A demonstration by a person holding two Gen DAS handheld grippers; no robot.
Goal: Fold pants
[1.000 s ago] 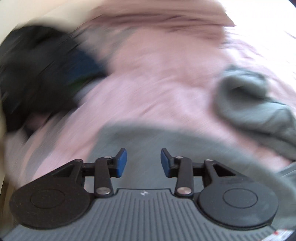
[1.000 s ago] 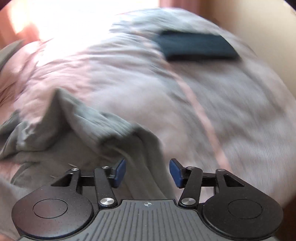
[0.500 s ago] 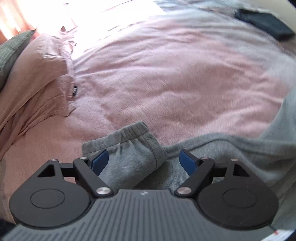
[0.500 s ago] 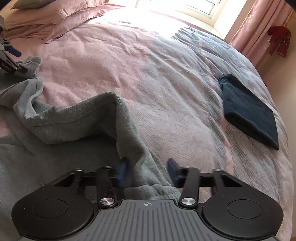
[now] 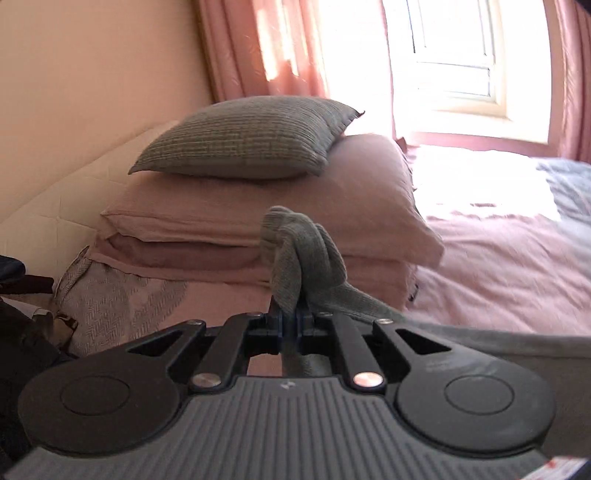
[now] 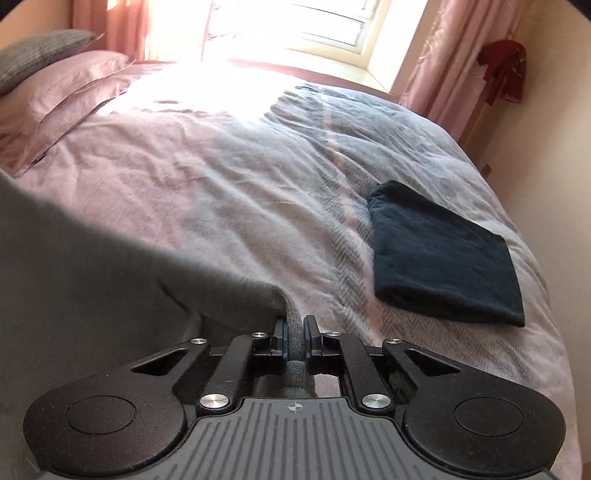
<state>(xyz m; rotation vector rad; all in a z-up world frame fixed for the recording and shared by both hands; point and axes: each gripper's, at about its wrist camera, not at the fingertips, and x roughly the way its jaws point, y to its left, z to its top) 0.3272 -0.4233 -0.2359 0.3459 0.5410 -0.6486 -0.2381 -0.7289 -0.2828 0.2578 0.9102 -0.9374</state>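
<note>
Both grippers, apart half a second ago, now pinch the grey pants (image 5: 306, 254): left gripper (image 5: 290, 323) closing on a bunched cuff, right gripper (image 6: 294, 332) clamped on another edge, lifting them off the bed (image 6: 229, 177) to spread.

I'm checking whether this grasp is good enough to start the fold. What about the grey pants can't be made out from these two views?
- Left wrist view: only a bunched end of the grey pants shows above the left gripper; the gripper body hides the rest.
- Right wrist view: the pants run off the left edge, blurred up close, so their overall lay is unknown.
- Right gripper: which part it pinches is unclear.
- Window: glare washes out the bed beneath.
</note>
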